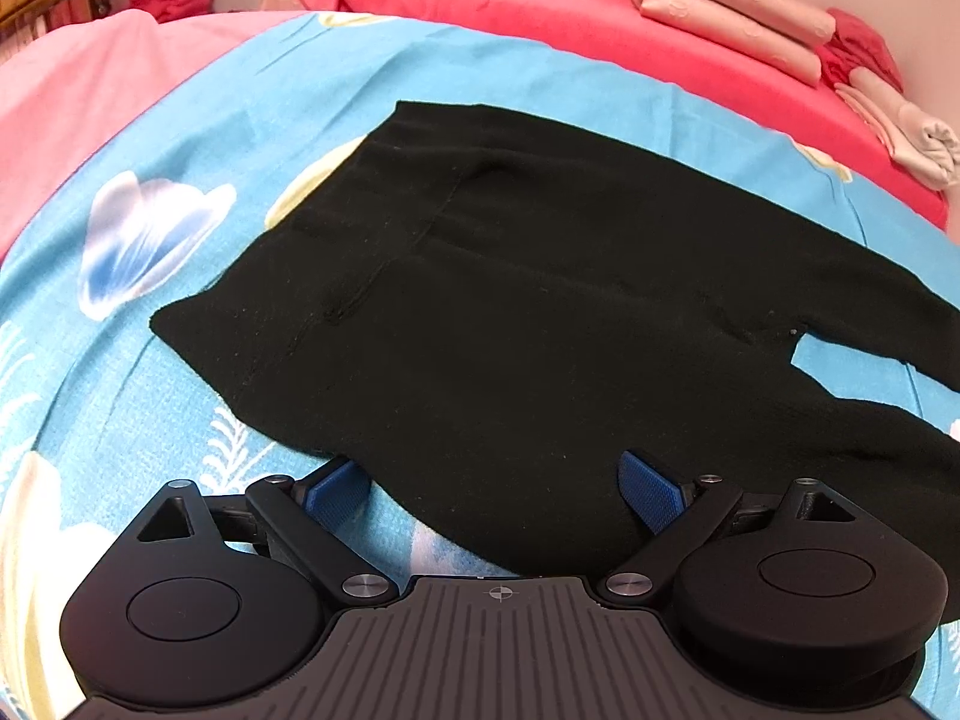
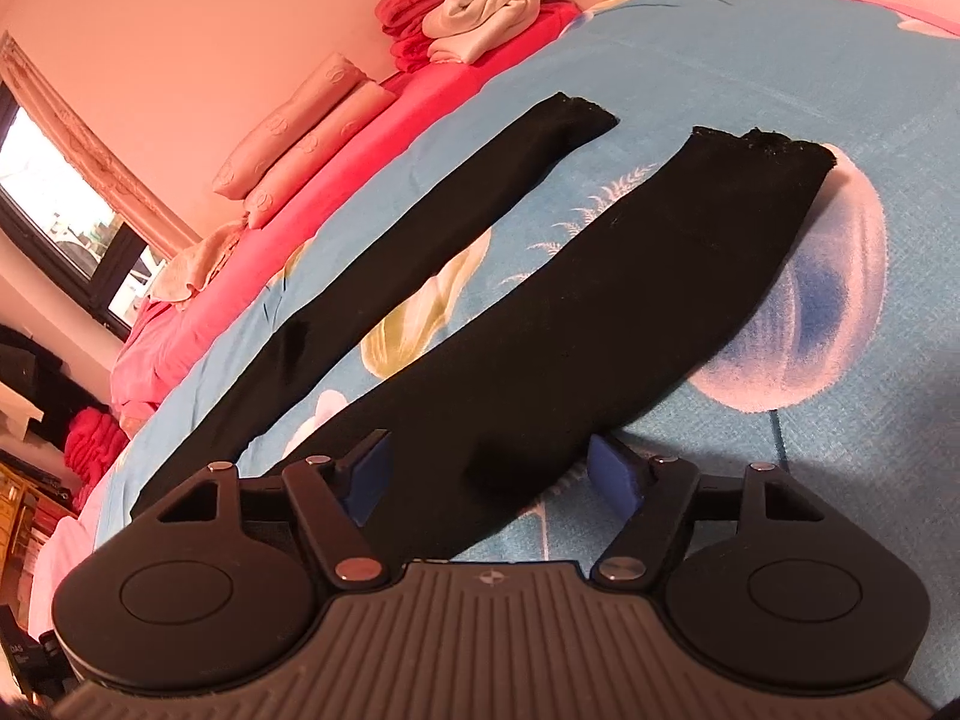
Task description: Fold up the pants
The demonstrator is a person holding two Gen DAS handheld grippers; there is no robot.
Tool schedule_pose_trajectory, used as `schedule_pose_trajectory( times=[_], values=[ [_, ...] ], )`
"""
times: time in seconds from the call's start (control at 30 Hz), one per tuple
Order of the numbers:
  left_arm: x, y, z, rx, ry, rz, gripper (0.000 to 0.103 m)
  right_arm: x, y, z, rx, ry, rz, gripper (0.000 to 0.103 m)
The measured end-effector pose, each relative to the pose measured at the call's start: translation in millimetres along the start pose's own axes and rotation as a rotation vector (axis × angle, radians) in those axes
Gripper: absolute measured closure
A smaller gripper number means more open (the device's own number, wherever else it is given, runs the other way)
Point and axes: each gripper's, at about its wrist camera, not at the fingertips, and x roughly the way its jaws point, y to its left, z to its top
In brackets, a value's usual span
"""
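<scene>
Black pants (image 1: 510,300) lie spread flat on a blue flowered bedspread (image 1: 252,96). The left wrist view shows the waist and seat part. My left gripper (image 1: 498,489) is open, its blue pads (image 1: 336,492) on either side of the near hem edge of the waist part. The right wrist view shows the two legs (image 2: 570,312) stretching away, apart from each other, cuffs at the far end. My right gripper (image 2: 498,471) is open, its pads (image 2: 615,471) astride the near leg, close above the cloth.
A red sheet (image 1: 510,6) borders the bedspread, with folded pink cloths (image 1: 738,30) and rolled towels (image 2: 486,12) along the wall. A pink sheet (image 1: 78,96) lies at the left. A window (image 2: 60,222) is at the far left of the right wrist view.
</scene>
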Motion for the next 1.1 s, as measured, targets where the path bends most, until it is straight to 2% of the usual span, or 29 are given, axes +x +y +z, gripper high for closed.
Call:
schedule_pose_trajectory(
  times=[0.3, 0.47, 0.7, 0.87, 1.0, 1.03, 1.1],
  values=[
    [0.0, -0.7, -0.8, 0.010, -0.010, 0.004, 0.000, 4.0, 8.3, -1.1, -0.041, -0.015, -0.037, 0.030],
    [0.0, -1.2, -1.0, 0.013, -0.014, 0.002, 0.000, 2.7, 11.7, -4.3, -0.094, -0.018, -0.094, 0.049],
    [-0.8, 0.9, -0.8, 0.011, -0.019, 0.004, 0.000, 2.5, 10.9, -4.7, -0.101, -0.018, -0.099, 0.050],
    [-2.1, 3.9, 0.3, 0.007, -0.029, 0.012, 0.000, 2.6, 13.9, -6.8, -0.124, -0.012, -0.089, 0.044],
    [-4.8, 13.7, 0.0, -0.009, -0.054, 0.012, 0.000, 1.7, 20.4, -13.4, -0.178, -0.001, -0.075, 0.043],
    [-5.6, 18.0, 0.4, -0.020, -0.060, 0.008, 0.000, 2.6, 22.6, -14.8, -0.201, 0.001, -0.077, 0.043],
    [-6.5, 26.4, 1.8, -0.043, -0.068, -0.018, 0.002, 4.8, 25.9, -15.7, -0.237, -0.005, -0.098, 0.052]
  ],
)
